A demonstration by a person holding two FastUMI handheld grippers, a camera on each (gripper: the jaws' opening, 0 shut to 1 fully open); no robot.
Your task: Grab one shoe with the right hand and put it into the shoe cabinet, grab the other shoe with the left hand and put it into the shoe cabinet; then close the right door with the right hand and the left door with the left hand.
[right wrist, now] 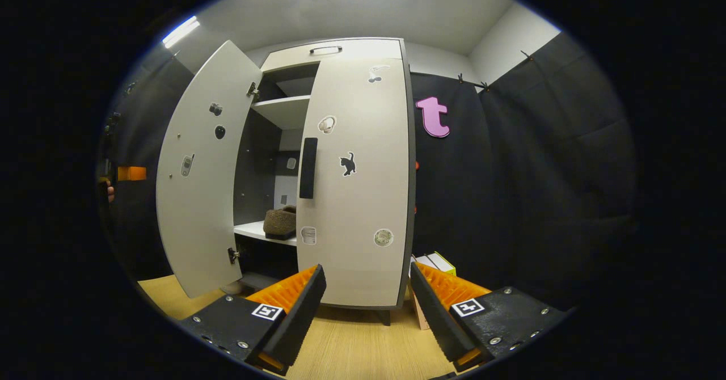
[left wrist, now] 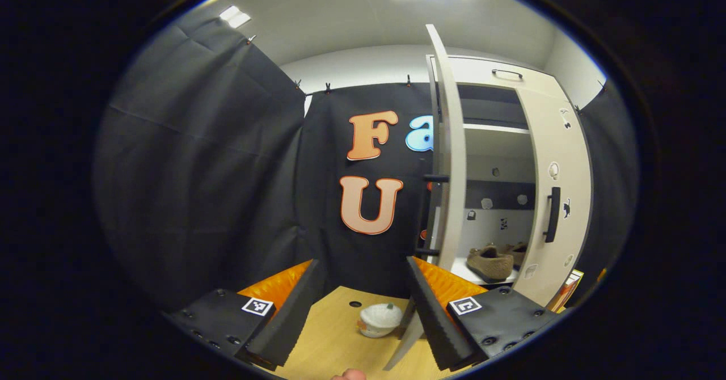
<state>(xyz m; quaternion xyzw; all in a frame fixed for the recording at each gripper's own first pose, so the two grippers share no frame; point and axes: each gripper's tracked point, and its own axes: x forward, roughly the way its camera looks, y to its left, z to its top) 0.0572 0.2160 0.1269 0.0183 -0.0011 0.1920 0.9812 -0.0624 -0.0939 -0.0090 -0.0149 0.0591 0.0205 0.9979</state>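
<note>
The left gripper (left wrist: 363, 306) hung empty, jaws apart, facing the left door (left wrist: 451, 159), open edge-on. That door looked light and stiff and would likely swing if pushed on its outer face near the free edge. Both shoes (left wrist: 490, 262) sat on the cabinet's lower shelf (right wrist: 264, 232). The right door (right wrist: 357, 181) appeared shut; the right gripper (right wrist: 366, 300) was empty, jaws apart.

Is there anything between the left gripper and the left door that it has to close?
Nothing visible stands in the way. The left gripper is open, and the left door stands edge-on just ahead. A small white bowl sits low on the wooden surface between the fingers, below the door. Both shoes are already on the shelf.
</note>
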